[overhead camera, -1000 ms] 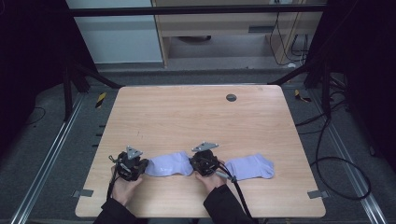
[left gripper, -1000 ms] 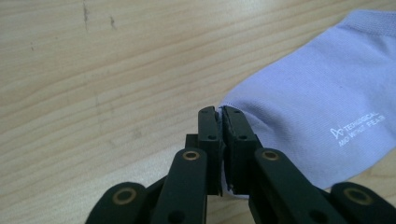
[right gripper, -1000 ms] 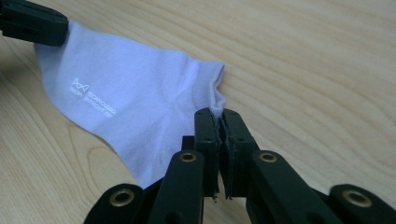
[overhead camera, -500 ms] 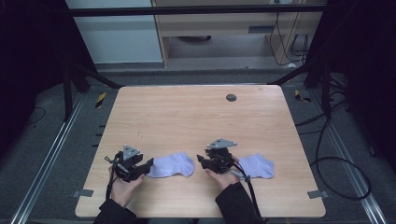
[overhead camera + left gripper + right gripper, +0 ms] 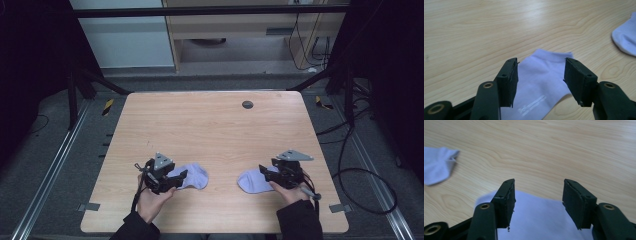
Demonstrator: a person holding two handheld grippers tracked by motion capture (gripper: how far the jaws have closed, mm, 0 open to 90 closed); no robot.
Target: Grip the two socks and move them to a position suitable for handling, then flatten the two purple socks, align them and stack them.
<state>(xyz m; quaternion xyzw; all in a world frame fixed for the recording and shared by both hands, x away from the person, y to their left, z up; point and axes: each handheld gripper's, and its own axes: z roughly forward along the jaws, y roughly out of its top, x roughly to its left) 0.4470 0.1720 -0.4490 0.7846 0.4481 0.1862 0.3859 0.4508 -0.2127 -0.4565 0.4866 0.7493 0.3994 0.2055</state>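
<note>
Socks lie apart near the table's [image 5: 215, 125] front edge. Left sock [image 5: 541, 75] sits under the wide left gripper [image 5: 540, 82]. Right sock [image 5: 541, 222] sits under the wide right gripper [image 5: 539, 203].

In the high view, the left gripper [image 5: 176, 178] covers one end of the left sock [image 5: 194, 175], and the right gripper [image 5: 269, 174] covers one end of the right sock [image 5: 251, 180]. Both socks are cut by the lower edge in the gripper views.
</note>
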